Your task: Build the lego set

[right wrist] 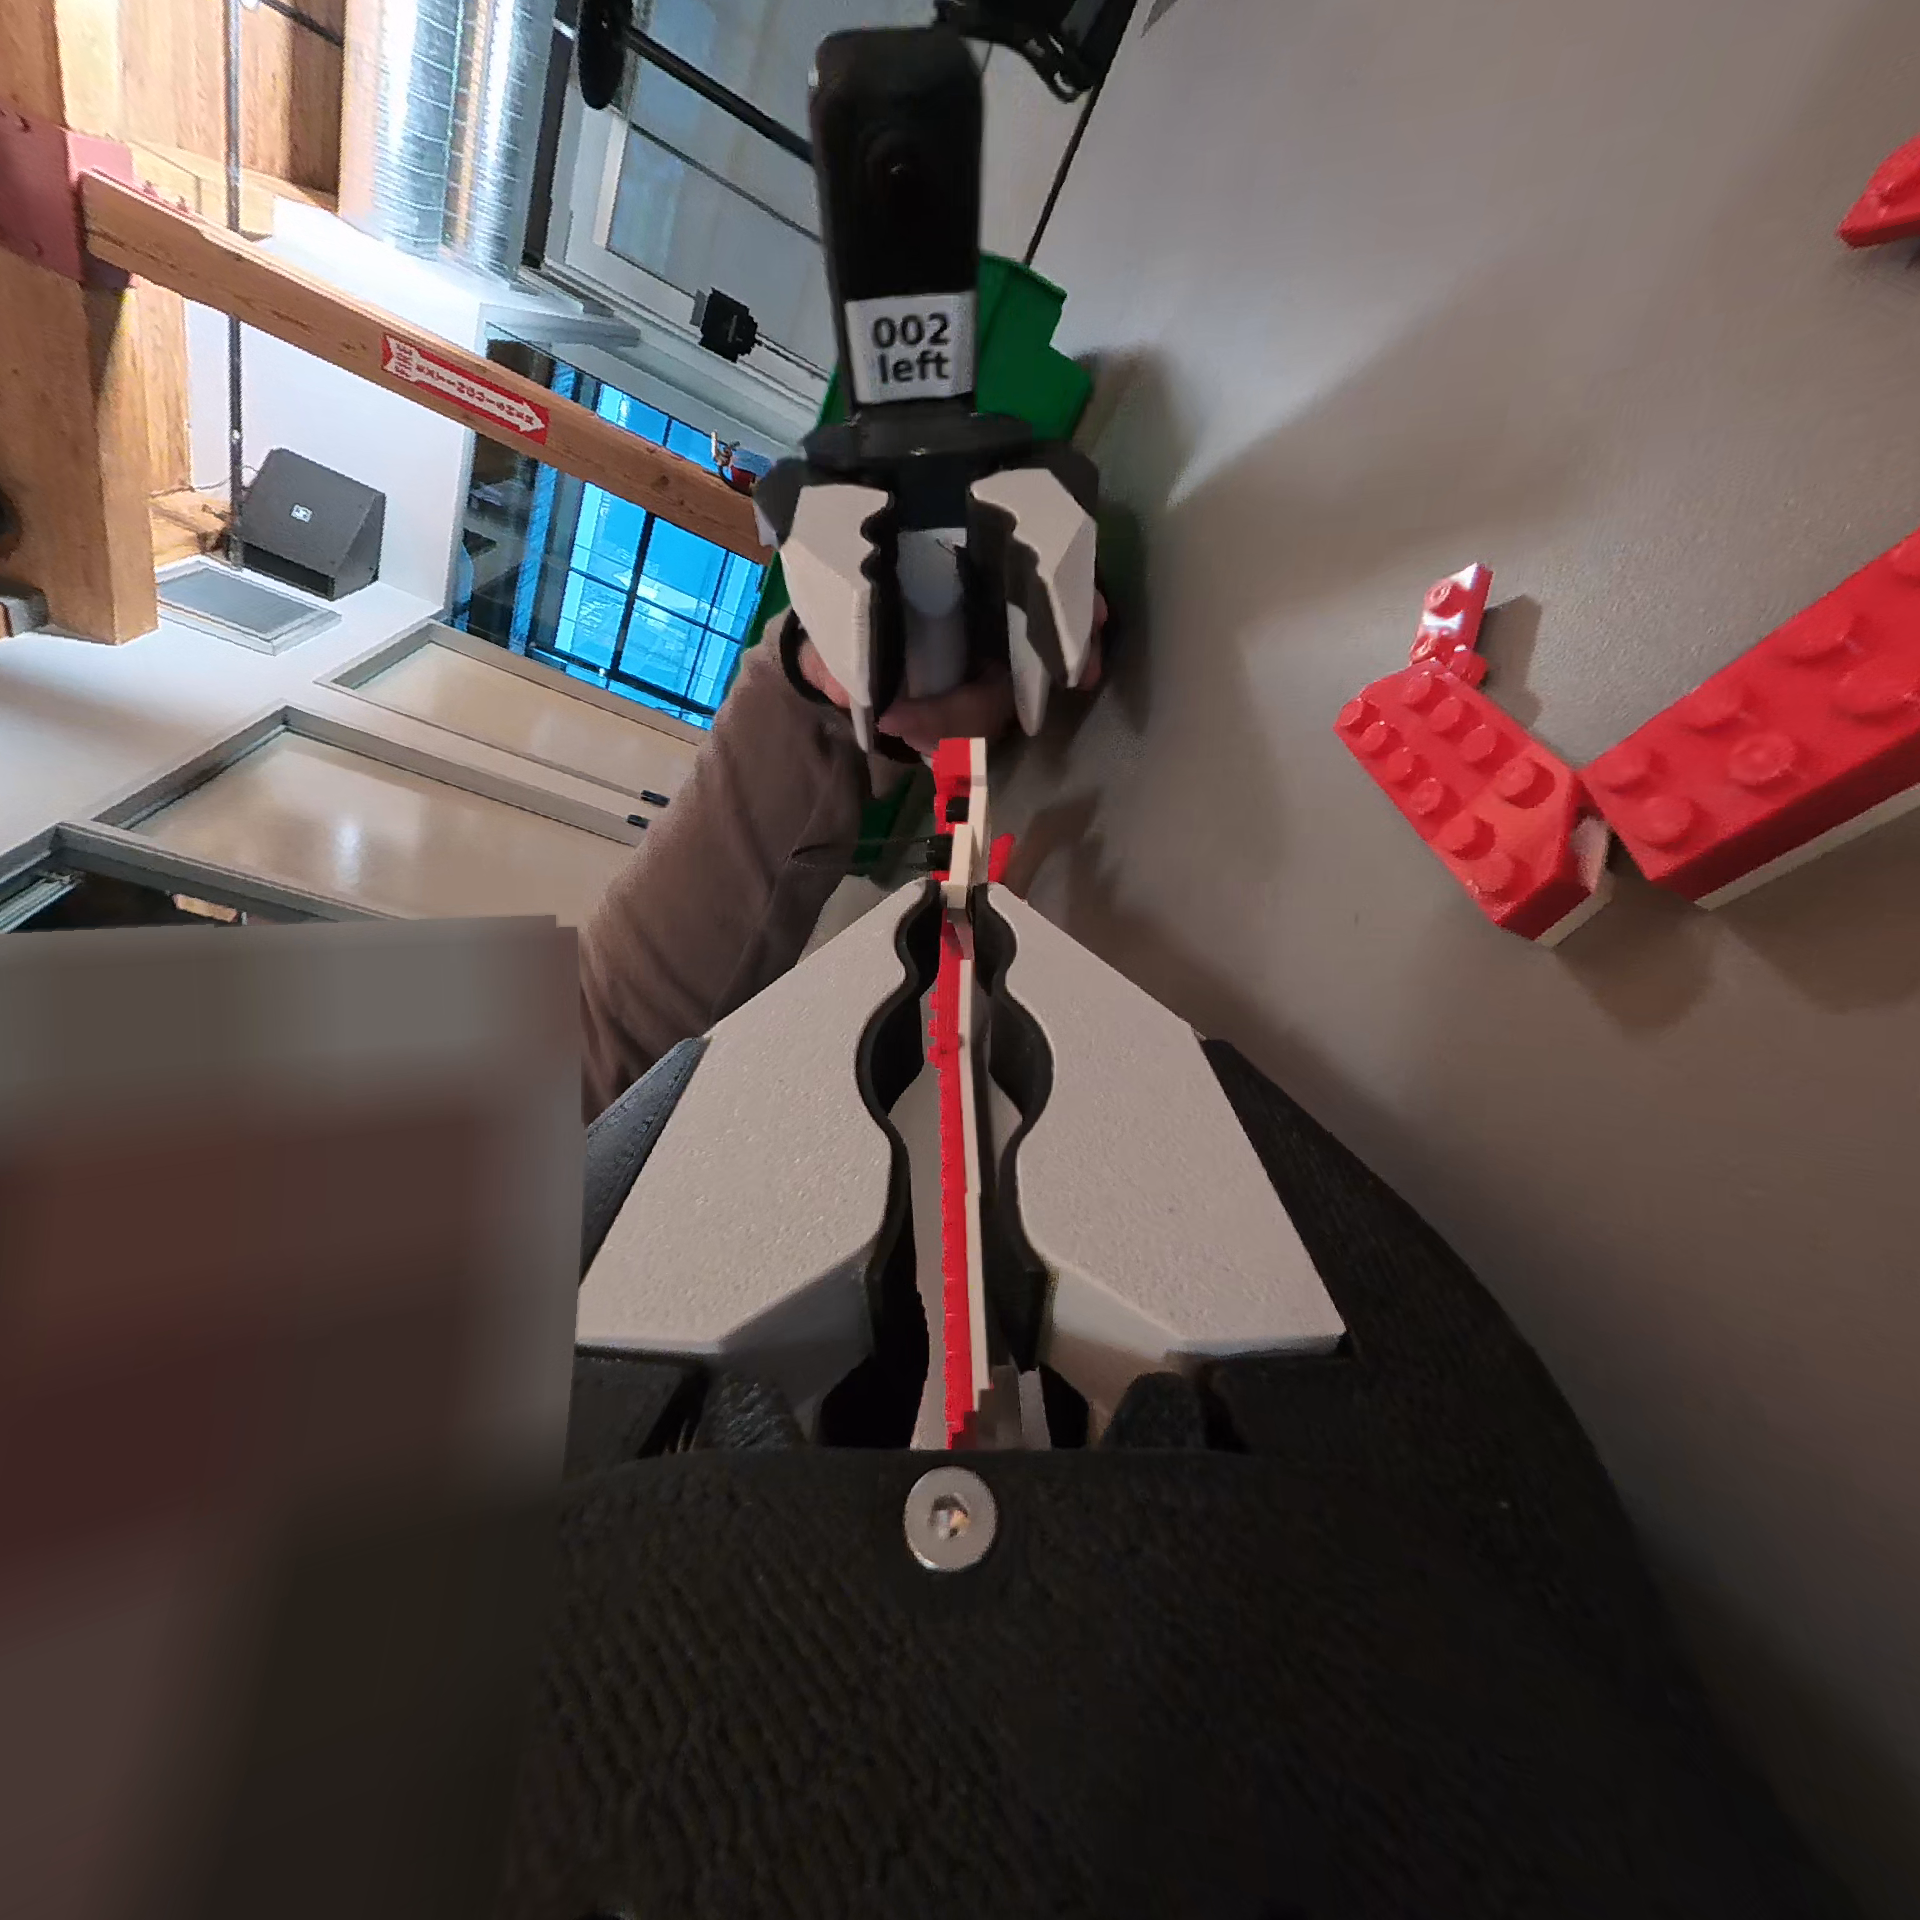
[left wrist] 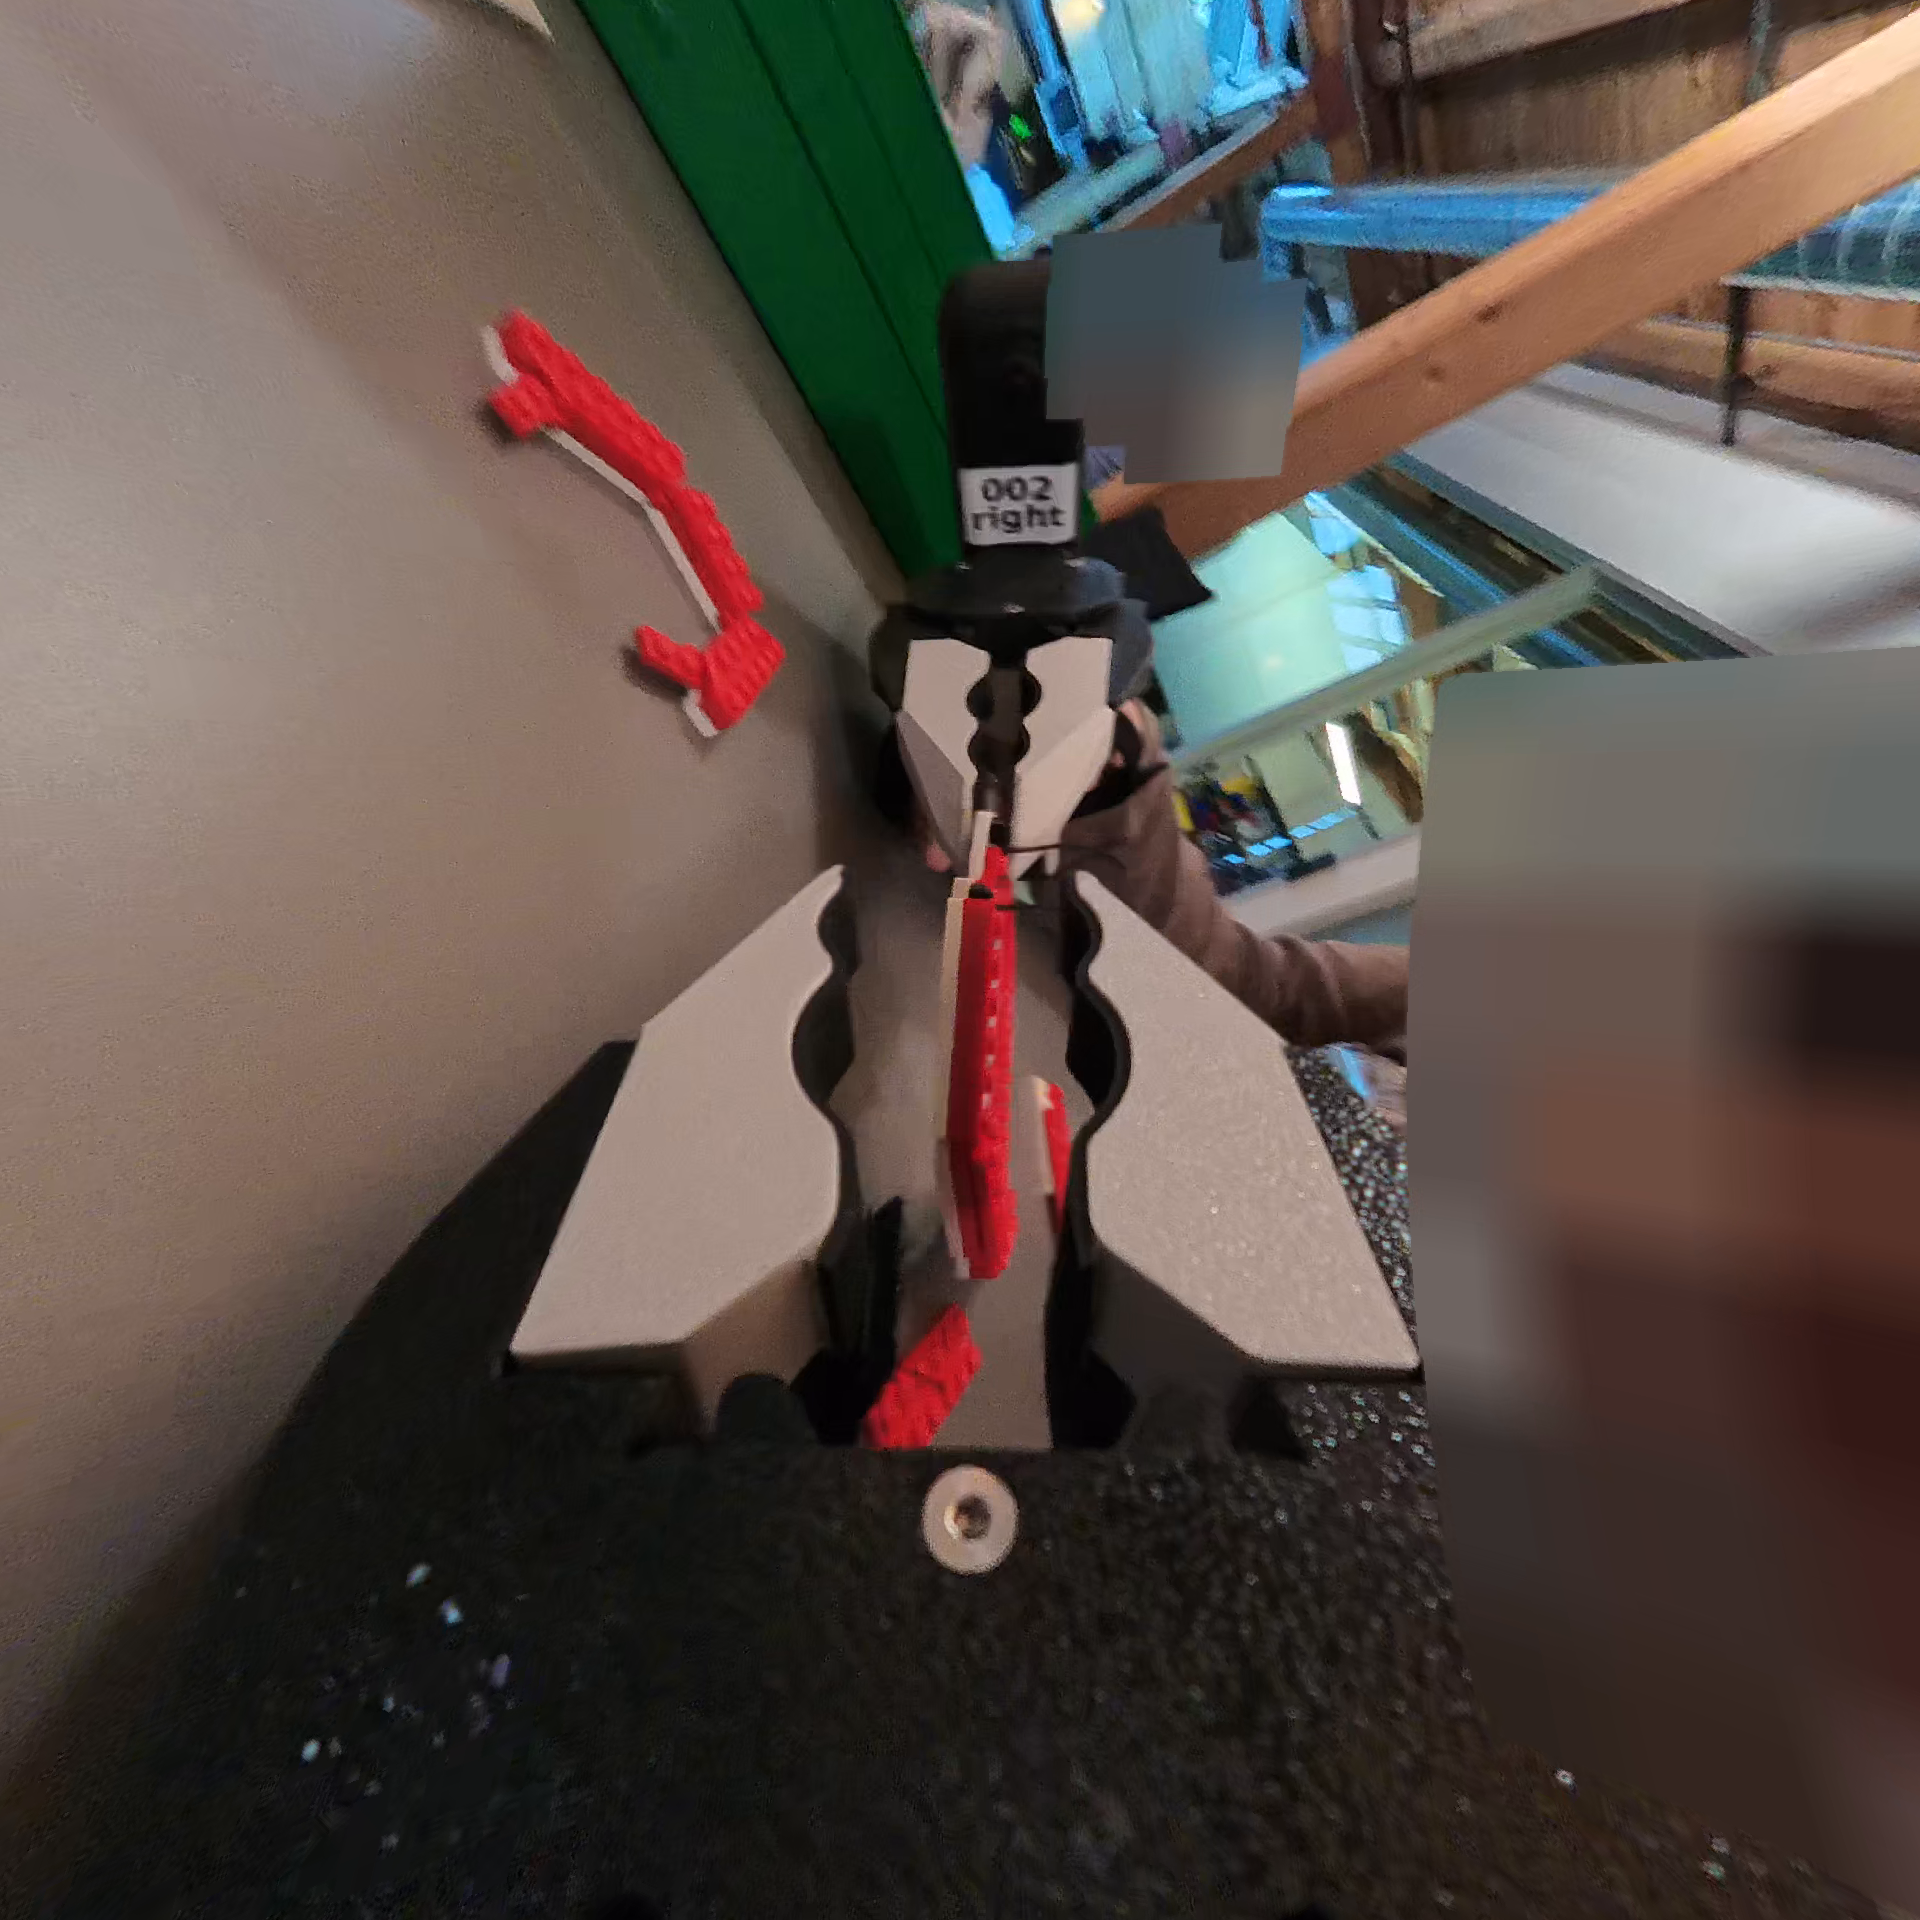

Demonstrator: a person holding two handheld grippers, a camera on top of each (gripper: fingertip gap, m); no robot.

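Observation:
A long red and white lego assembly [left wrist: 982,1039] hangs edge-on between my two grippers, which face each other above the grey table [left wrist: 260,831]. My right gripper [right wrist: 961,899] is shut on the assembly [right wrist: 956,1195], which runs down between its fingers. In the left wrist view the right gripper [left wrist: 987,831] pinches the far end. My left gripper [left wrist: 956,883] is open, with its fingers on either side of the assembly and a gap on both sides. In the right wrist view the left gripper [right wrist: 951,727] stands open at the assembly's far tip.
A second curved red and white lego assembly [left wrist: 644,488] lies flat on the table, also in the right wrist view [right wrist: 1662,769]. A small red wedge [right wrist: 1455,613] lies beside it and another red piece [right wrist: 1886,197] sits farther off. A green panel [left wrist: 810,208] borders the table. About 5 cm separates my left fingertips from my right.

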